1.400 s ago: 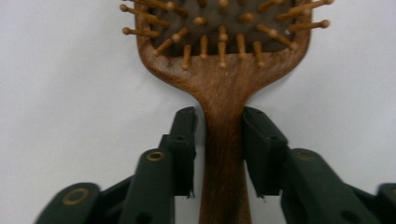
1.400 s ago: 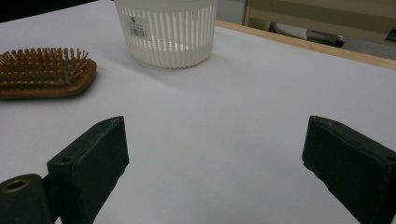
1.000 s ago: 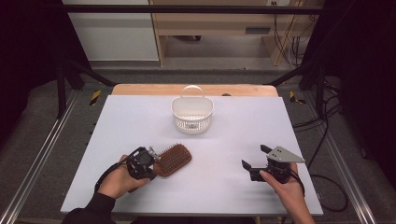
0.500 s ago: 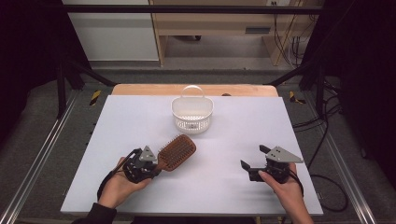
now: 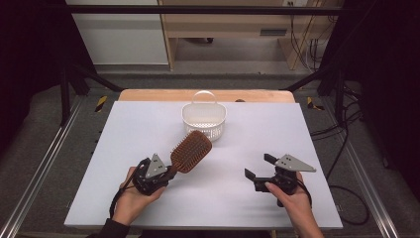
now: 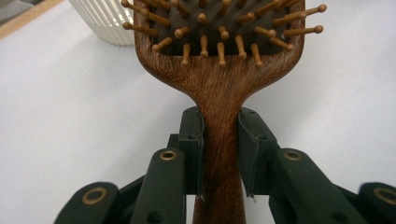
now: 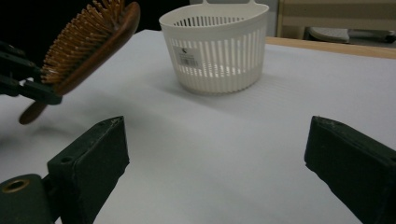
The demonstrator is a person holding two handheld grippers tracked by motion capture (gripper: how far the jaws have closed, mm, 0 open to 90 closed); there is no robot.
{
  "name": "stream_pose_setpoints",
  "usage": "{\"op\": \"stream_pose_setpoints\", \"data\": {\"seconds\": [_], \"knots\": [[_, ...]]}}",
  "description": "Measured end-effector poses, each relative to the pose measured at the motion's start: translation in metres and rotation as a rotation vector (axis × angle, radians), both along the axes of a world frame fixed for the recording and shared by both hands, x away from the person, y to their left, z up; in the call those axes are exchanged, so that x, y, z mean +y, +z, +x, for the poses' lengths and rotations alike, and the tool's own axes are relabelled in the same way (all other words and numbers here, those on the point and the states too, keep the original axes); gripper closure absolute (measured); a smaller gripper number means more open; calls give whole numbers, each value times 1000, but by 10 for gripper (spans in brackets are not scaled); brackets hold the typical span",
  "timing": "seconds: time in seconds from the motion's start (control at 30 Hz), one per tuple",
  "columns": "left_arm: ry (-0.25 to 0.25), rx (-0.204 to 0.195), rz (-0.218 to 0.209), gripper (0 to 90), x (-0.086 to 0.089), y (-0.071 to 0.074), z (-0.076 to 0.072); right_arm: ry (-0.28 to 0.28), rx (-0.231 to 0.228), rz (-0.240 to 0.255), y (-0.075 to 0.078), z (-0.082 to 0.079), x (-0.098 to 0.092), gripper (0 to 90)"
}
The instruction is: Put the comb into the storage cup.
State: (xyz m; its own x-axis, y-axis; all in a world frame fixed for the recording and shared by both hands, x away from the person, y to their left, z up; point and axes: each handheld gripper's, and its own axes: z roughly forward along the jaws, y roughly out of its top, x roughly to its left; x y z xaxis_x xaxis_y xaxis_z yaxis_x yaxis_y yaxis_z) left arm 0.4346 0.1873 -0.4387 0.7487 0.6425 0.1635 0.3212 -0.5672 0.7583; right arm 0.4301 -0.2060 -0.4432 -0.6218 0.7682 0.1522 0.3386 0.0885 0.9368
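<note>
A brown wooden hairbrush (image 5: 190, 150) with wooden bristles is held off the table, head tilted up toward the basket. My left gripper (image 5: 166, 173) is shut on its handle; in the left gripper view both pads clamp the handle (image 6: 219, 135) of the hairbrush (image 6: 219, 51). A white slotted basket (image 5: 203, 119) with a carrying handle stands at the table's far middle. My right gripper (image 5: 258, 166) rests at the near right, open, with nothing between its wide-apart jaws (image 7: 215, 154). The right gripper view has the hairbrush (image 7: 88, 42) at upper left and the basket (image 7: 215, 46) ahead.
The white table (image 5: 124, 134) carries only the basket. A wooden strip (image 5: 148, 94) runs along its far edge. Metal frame rails (image 5: 44, 163) flank both sides, and cables (image 5: 346, 163) trail on the floor at the right.
The left gripper has lifted the hairbrush off the table and carried it forward and right toward the basket, its head now raised. The right gripper has stayed put.
</note>
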Motion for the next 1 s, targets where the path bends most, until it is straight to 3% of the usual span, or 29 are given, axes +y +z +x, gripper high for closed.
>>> {"op": "stream_pose_setpoints", "data": {"seconds": [0.27,0.73,1.0], "knots": [[-9,-70,-37,724,-9,4,-6,27,24,93,3,1,28,62],[-21,-97,-60,724,-15,2,-11,139,55,201,20,16,87,67],[-26,-124,-74,724,-19,4,-15,186,85,269,30,27,111,73]]}}
